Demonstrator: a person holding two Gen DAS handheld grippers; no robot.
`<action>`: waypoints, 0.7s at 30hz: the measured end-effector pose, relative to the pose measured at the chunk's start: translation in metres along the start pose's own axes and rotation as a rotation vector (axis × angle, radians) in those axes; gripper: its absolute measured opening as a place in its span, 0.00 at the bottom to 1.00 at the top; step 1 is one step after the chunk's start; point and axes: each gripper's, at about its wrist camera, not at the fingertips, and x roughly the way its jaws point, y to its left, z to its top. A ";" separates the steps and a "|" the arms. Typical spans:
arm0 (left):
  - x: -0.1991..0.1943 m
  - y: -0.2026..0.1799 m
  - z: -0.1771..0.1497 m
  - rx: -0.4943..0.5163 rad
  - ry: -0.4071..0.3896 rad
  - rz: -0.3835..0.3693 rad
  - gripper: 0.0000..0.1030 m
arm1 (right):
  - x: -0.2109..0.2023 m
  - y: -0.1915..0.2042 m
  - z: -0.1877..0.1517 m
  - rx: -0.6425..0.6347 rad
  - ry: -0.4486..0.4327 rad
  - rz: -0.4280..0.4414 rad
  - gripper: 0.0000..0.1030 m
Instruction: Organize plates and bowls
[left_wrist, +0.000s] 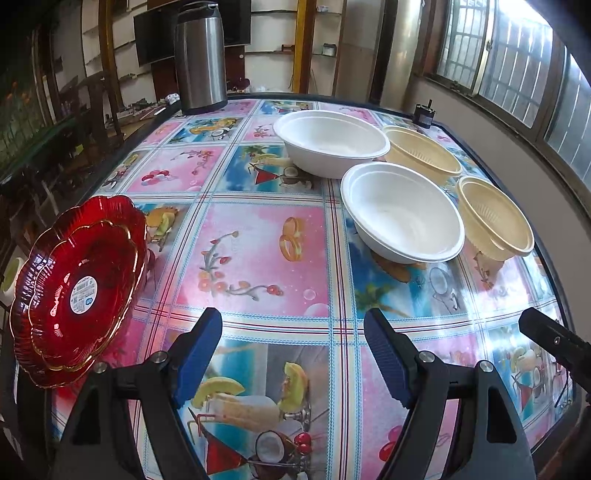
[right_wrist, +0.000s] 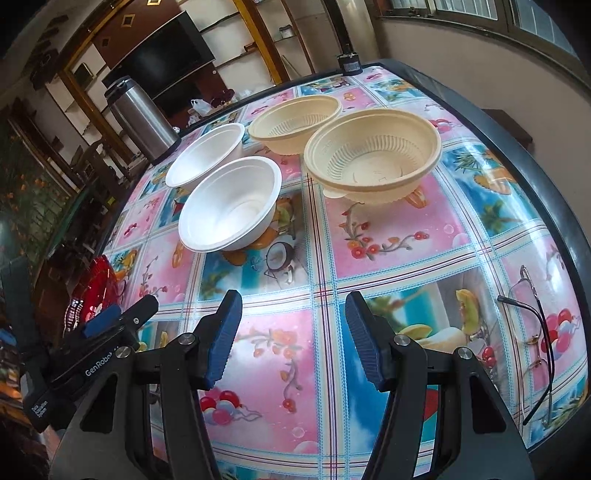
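Left gripper (left_wrist: 293, 343) and right gripper (right_wrist: 293, 325) both agape, empty, above tabletop (left_wrist: 258, 258), red plates (left_wrist: 79, 288) stacked at left edge, white bowls (left_wrist: 402, 214) beside cream bowls (left_wrist: 495, 218) toward far right corner

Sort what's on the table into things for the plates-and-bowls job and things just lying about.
For the job: two white bowls, two beige bowls, stacked red plates.

Lying about: steel thermos, eyeglasses, small black cylinder.
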 end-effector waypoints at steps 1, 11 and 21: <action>0.000 0.000 0.000 0.000 0.000 0.000 0.77 | 0.001 0.000 0.001 0.000 0.001 0.000 0.57; 0.000 0.002 0.001 0.000 -0.009 0.005 0.77 | 0.005 0.005 0.002 -0.006 0.013 0.010 0.57; 0.002 0.003 0.002 0.000 0.001 0.001 0.77 | 0.008 0.009 0.005 -0.014 0.018 0.013 0.57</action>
